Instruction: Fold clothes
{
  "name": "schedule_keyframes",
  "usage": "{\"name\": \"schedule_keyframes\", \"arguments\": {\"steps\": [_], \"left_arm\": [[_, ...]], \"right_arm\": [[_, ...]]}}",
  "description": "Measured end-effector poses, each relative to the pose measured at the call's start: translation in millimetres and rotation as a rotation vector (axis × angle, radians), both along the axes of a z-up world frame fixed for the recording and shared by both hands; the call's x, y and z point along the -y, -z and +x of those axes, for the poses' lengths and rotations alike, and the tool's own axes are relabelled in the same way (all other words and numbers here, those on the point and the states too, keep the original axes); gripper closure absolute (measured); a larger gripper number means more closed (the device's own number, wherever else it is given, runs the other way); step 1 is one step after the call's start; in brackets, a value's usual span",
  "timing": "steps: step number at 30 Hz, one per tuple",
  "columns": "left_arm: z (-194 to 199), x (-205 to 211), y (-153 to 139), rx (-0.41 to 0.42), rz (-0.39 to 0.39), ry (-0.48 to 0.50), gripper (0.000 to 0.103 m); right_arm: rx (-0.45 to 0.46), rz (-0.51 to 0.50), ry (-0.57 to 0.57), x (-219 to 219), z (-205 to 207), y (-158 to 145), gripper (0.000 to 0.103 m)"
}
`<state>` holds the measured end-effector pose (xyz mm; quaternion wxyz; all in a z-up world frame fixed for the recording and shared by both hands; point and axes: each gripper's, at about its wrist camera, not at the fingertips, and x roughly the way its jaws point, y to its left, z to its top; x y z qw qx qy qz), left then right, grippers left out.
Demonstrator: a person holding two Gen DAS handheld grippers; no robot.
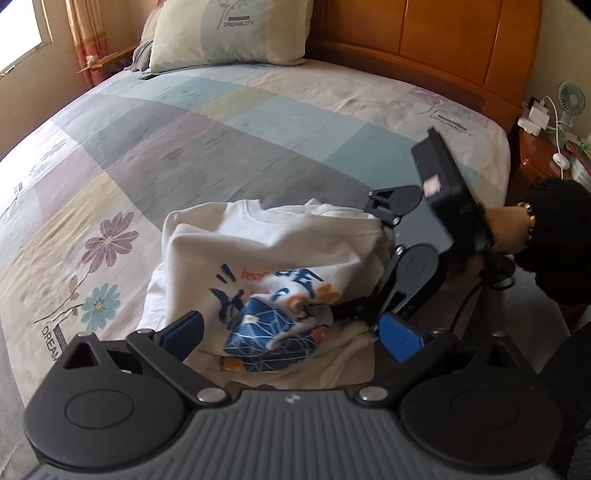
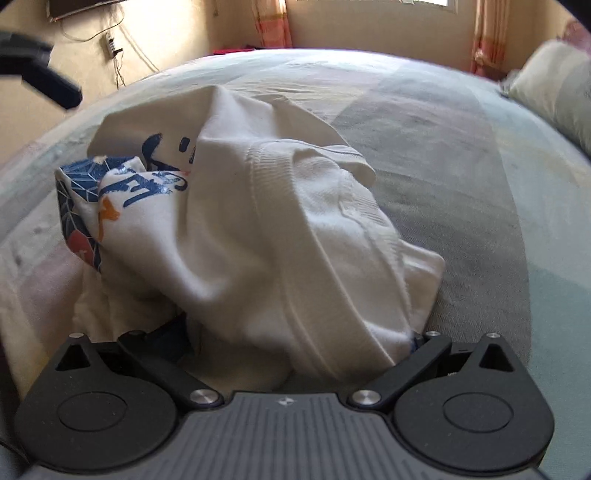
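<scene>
While the bed (image 1: 258, 122) is carrying everything, a crumpled white T-shirt (image 1: 266, 266) with a blue and orange print is lying heaped on its patchwork sheet, well away from the pillow (image 1: 229, 33) at the wooden headboard (image 1: 424, 40). Only the left wrist view is showing that headboard, a nightstand (image 1: 535, 155) beside the bed, and a hand (image 1: 506, 232) in a black sleeve gripping the right tongs (image 1: 373, 291), which are reaching into the shirt's side. The right wrist view is showing cloth bunched between the right tongs' fingers, hiding their tips, so I cannot tell their grip. The left tongs (image 1: 291, 332) are spread, released, over the shirt.
</scene>
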<state>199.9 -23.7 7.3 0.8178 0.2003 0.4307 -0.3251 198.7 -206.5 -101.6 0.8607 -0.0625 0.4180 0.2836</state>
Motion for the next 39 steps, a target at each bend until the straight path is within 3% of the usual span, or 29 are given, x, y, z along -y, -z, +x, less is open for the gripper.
{"name": "schedule_keyframes", "arguments": {"steps": [2, 7, 12, 16, 20, 29, 31, 33, 34, 39], "left_arm": [[-5.3, 3.1, -0.9, 0.004, -0.001, 0.012, 0.002], [-12.1, 13.1, 3.9, -0.004, -0.013, 0.049, 0.002], [-13.6, 27.2, 10.1, -0.025, -0.03, 0.069, 0.002], [-19.2, 29.6, 13.3, -0.042, -0.041, 0.084, 0.002], [-20.6, 28.2, 18.1, -0.065, -0.045, 0.074, 0.002], [-17.4, 26.7, 19.9, -0.08, -0.047, 0.052, 0.002], [-16.0, 28.3, 21.5, -0.084, -0.046, 0.053, 0.002], [-15.4, 29.9, 22.8, -0.088, -0.045, 0.054, 0.002], [-15.3, 30.7, 23.5, -0.089, -0.044, 0.054, 0.002], [-13.1, 31.5, 25.0, -0.1, -0.044, 0.046, 0.002]], "right_arm": [[-0.011, 0.027, 0.016, 15.7, -11.7, -15.8, 0.0], [0.083, 0.086, 0.094, 64.8, -42.3, -48.6, 0.0], [0.024, 0.188, 0.103, 86.7, -28.4, -34.8, 0.002], [-0.039, 0.257, 0.096, 88.9, -15.7, -14.0, 0.009], [-0.025, 0.352, 0.066, 88.3, -19.7, -16.4, 0.016], [0.015, 0.605, 0.003, 98.0, -30.4, -32.2, 0.016], [0.011, 0.614, -0.02, 96.7, -29.4, -33.3, 0.016], [0.006, 0.563, -0.017, 90.7, -24.7, -27.9, 0.021], [-0.007, 0.556, -0.016, 88.7, -21.2, -23.4, 0.029], [-0.099, 0.621, 0.028, 84.4, 2.9, 6.0, 0.049]]}}
